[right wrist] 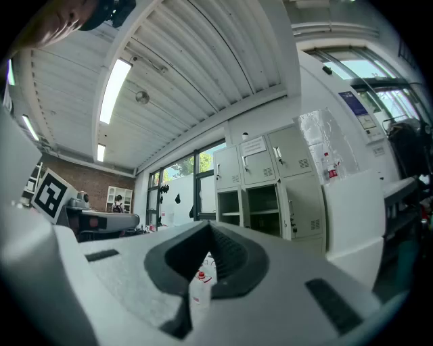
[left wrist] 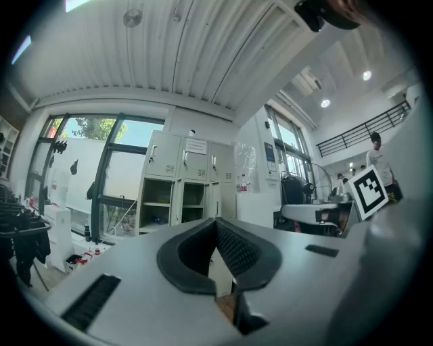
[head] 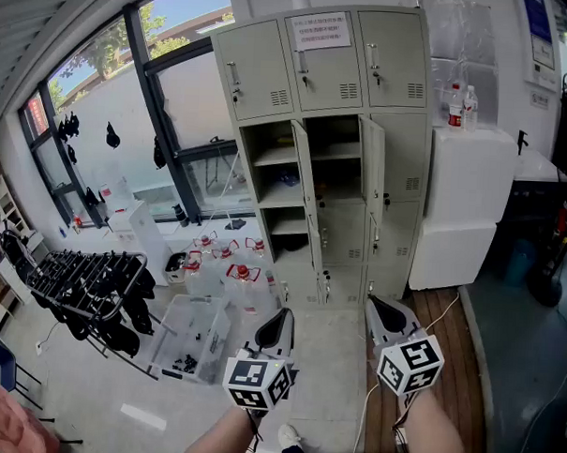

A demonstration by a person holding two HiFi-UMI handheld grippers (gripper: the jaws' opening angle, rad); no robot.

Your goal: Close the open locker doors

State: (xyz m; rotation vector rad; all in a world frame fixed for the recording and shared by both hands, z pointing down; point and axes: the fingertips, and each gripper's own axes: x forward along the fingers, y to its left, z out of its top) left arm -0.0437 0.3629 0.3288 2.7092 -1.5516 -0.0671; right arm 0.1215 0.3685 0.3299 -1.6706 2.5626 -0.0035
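Note:
A tall beige locker cabinet (head: 330, 138) stands against the far wall, some way ahead of both grippers. Its top row is closed. Below, the left and middle columns show open shelves, with one narrow door (head: 304, 175) and another door (head: 371, 170) swung outward. Lower doors (head: 374, 236) also hang ajar. My left gripper (head: 281, 317) and right gripper (head: 384, 307) are held level and low in the head view, pointing at the cabinet, both shut with nothing in them. The cabinet (left wrist: 179, 196) shows above the closed left gripper (left wrist: 216, 224). In the right gripper view the cabinet (right wrist: 260, 189) sits beyond the closed right gripper (right wrist: 210, 228).
White stacked boxes (head: 467, 201) with bottles (head: 455, 104) on top stand right of the cabinet. Water jugs (head: 221, 260) sit on the floor at its left. A clear bin (head: 189, 339) and a rack of dark clothes (head: 88, 292) are at the left. A cable (head: 364, 412) trails on the floor.

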